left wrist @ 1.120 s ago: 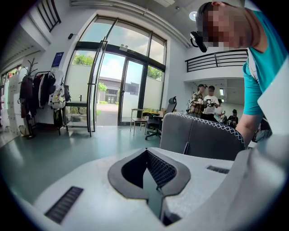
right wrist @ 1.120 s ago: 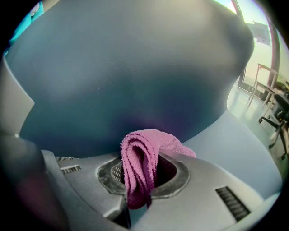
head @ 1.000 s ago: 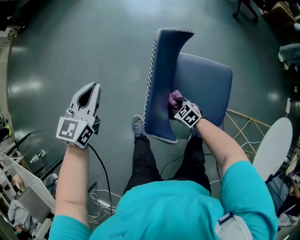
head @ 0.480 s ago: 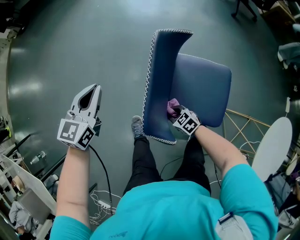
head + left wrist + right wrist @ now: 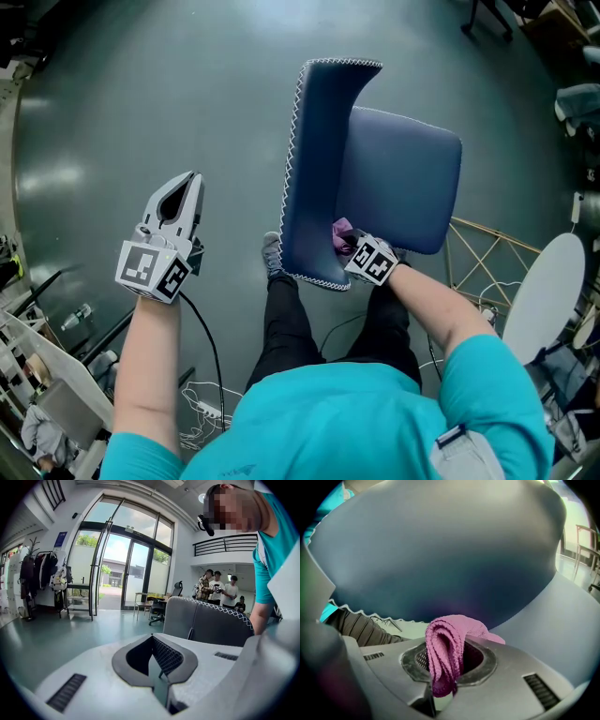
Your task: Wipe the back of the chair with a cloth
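Observation:
A dark blue chair stands in front of me, its backrest point(image 5: 314, 169) edged with white stitching and its seat point(image 5: 403, 178) to the right. My right gripper point(image 5: 349, 246) is shut on a folded pink cloth point(image 5: 341, 232), held against the backrest's inner face close to its near end. In the right gripper view the cloth point(image 5: 447, 651) bulges from between the jaws with the blue backrest point(image 5: 440, 550) filling the view just beyond. My left gripper point(image 5: 174, 201) hangs over the floor to the chair's left, shut and holding nothing; its view shows the chair's backrest point(image 5: 206, 623) from the outside.
Cables point(image 5: 202, 398) lie on the grey floor by my feet. A white round table point(image 5: 544, 291) and a wire frame point(image 5: 473, 258) stand at the right. Coat racks point(image 5: 44, 581), glass doors and several people point(image 5: 218, 588) appear in the left gripper view.
My right gripper has slid the pink cloth along the backrest's inner face toward me, down to its near end. The left gripper has stayed almost still.

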The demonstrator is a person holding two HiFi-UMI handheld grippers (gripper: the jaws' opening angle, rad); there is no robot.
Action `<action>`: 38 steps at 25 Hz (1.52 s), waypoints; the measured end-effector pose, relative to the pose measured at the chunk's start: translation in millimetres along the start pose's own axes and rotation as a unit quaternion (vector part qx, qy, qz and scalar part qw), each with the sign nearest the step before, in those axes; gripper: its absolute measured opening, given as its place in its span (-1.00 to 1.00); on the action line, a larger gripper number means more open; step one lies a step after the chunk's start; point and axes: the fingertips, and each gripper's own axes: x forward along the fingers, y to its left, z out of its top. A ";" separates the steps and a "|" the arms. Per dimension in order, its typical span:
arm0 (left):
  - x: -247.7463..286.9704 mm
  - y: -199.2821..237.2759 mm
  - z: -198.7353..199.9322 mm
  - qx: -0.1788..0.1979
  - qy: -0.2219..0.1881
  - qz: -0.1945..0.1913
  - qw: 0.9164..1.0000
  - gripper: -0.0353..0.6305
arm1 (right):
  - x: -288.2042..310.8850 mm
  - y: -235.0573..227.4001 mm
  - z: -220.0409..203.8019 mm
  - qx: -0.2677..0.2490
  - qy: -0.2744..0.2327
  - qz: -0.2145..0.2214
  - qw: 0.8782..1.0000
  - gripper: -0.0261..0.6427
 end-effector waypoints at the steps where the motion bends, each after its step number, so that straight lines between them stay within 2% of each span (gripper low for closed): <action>1: 0.4 -0.8 -0.4 0.000 0.000 -0.002 1.000 -0.88 | 1.5 3.8 -1.8 -0.004 0.002 0.006 1.000 -0.71; 5: 1.3 -3.7 0.2 -0.003 -0.002 -0.004 1.000 -0.88 | 2.5 20.5 -3.8 0.006 -0.003 0.038 0.999 -0.71; 8: 1.4 -7.4 2.5 -0.003 -0.004 -0.005 1.000 -0.88 | -1.5 42.4 -14.5 -0.009 0.012 0.074 0.997 -0.71; 10: 0.3 -8.6 5.8 -0.002 -0.005 -0.005 1.000 -0.88 | -5.2 49.4 -23.9 0.006 0.015 0.081 0.997 -0.71; 14: -5.4 -9.1 20.7 0.002 -0.009 -0.001 1.000 -0.88 | -24.9 41.4 -32.4 0.062 -0.001 0.055 0.997 -0.71; 20: -16.4 -11.3 47.2 -0.004 -0.025 0.008 1.000 -0.88 | -75.7 0.2 -18.8 0.104 -0.032 -0.015 0.994 -0.71; 29: -37.2 -38.4 111.4 -0.003 -0.056 0.014 0.998 -0.88 | -171.2 -24.6 42.8 0.097 -0.084 -0.074 0.989 -0.71; 38: -61.3 -81.7 188.0 0.011 -0.087 -0.001 0.996 -0.88 | -270.0 -8.7 105.3 0.098 -0.149 -0.109 0.978 -0.71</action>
